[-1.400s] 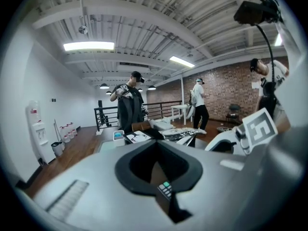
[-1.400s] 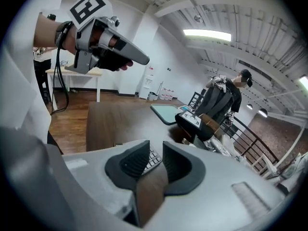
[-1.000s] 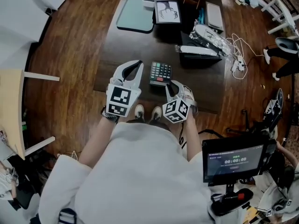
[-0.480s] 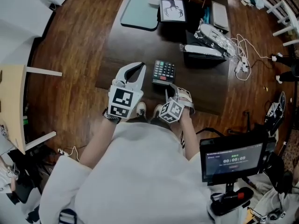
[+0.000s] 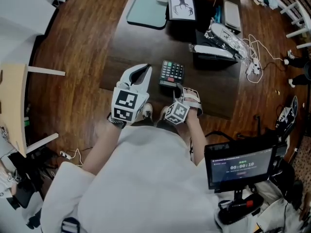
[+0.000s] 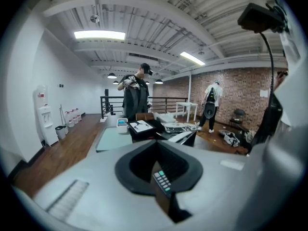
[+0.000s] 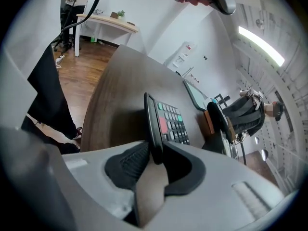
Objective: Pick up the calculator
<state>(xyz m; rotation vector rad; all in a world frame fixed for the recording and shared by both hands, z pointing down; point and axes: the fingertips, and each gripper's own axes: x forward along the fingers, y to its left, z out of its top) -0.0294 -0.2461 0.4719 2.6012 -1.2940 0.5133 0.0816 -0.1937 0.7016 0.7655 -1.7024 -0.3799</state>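
The black calculator (image 5: pixel 172 73) with grey, green and red keys lies on the dark table (image 5: pixel 126 67), near its front edge. My right gripper (image 5: pixel 178 87) is at the calculator's near end. In the right gripper view that end of the calculator (image 7: pixel 155 129) stands edge-on between the two dark pads, which are shut on it. To the calculator's left, my left gripper (image 5: pixel 144 70) hovers with its tips together and holds nothing. In the left gripper view a strip of the calculator (image 6: pixel 161 181) shows past the closed jaws.
At the table's far end lie a teal mat (image 5: pixel 148 13) and a framed picture (image 5: pixel 181 8). A black box with white items (image 5: pixel 214 52) sits to the right, with white cables (image 5: pixel 252 67) beside it. A monitor (image 5: pixel 238 164) stands at lower right. People stand far off (image 6: pixel 135 95).
My right gripper has moved forward onto the calculator's near end and closed on it. The left gripper has stayed beside the calculator.
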